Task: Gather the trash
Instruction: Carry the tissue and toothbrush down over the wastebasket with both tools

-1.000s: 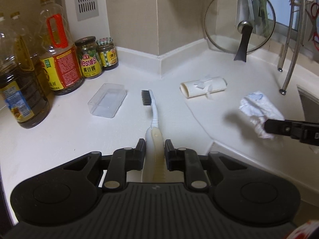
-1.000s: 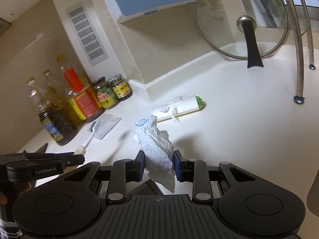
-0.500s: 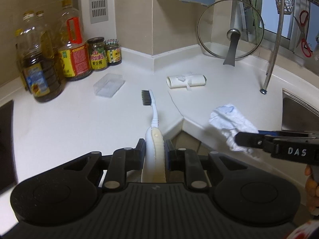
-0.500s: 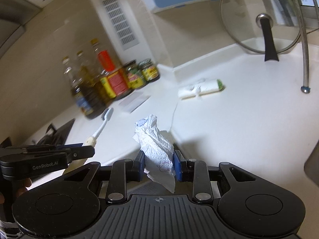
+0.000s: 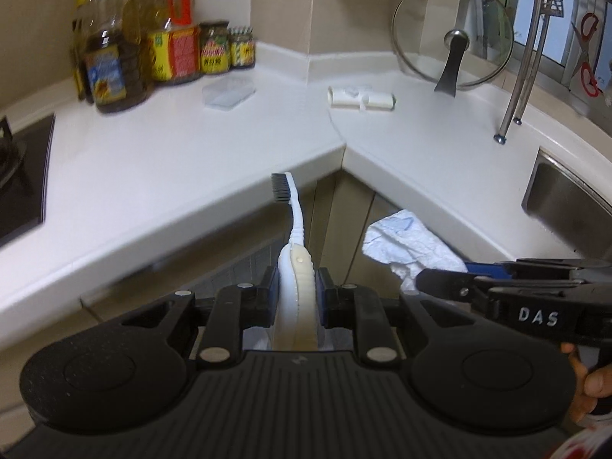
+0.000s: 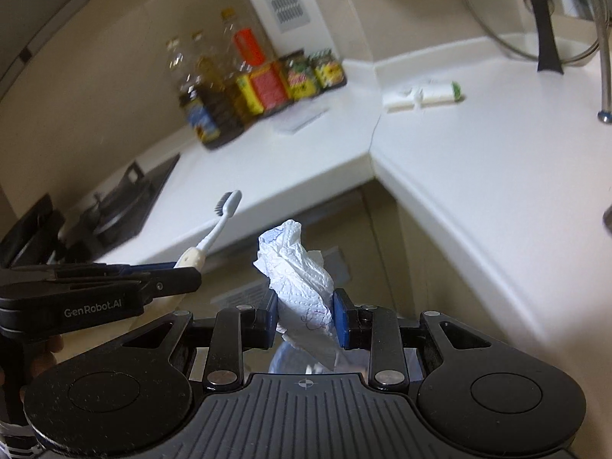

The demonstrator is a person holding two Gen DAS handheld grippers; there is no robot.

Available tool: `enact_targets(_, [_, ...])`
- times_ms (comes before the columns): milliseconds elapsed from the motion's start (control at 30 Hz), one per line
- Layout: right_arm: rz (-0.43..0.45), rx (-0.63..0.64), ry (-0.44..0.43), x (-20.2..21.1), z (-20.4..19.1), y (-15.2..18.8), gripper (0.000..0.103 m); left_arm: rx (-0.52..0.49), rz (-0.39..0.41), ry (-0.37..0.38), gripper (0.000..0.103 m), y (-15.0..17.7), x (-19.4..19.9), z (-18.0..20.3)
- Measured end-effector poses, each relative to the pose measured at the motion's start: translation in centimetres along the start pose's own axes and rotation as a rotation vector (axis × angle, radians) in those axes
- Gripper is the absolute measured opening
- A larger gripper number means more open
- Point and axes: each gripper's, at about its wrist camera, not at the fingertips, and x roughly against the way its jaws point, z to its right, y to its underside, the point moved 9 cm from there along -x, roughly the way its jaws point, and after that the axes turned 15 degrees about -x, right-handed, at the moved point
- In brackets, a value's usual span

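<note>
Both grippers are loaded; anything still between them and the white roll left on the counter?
Nothing stands before the white roll; bare counter surrounds it. But left gripper holds the toothbrush, right gripper the crumpled tissue.

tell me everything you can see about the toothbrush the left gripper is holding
The toothbrush is white plastic, with a thick, ridged handle that looks yellowed, a slim curved neck and a small head of dark bristles. The left gripper is shut on the handle, both pads pressed against its sides, so the brush points forward along the fingers. It hangs in the air off the edge of the white countertop, touching nothing else. The right wrist view shows it angled upward, left of the crumpled tissue.
</note>
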Motion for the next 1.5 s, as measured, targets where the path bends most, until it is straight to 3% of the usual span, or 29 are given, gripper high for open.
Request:
enact_targets(233, [-0.092, -0.008, 0.041, -2.3, 0.9, 3.5, 0.03, 0.038, -0.075, 0.032, 0.018, 3.3, -1.4, 0.2])
enact_targets(667, [-0.205, -0.072, 0.15, -7.4, 4.7, 7.1, 0.03, 0.084, -0.214, 0.099, 0.018, 7.9, -6.5, -0.6])
enact_targets(1033, [-0.234, -0.125, 0.22, -10.9, 8.2, 7.9, 0.03, 0.102, -0.288, 0.154, 0.018, 10.3, -10.8, -0.6])
enact_targets(1500, [-0.248, -0.186, 0.299, -15.3, 12.2, 9.0, 0.03, 0.143, -0.374, 0.241, 0.018, 12.1, -19.1, 1.0])
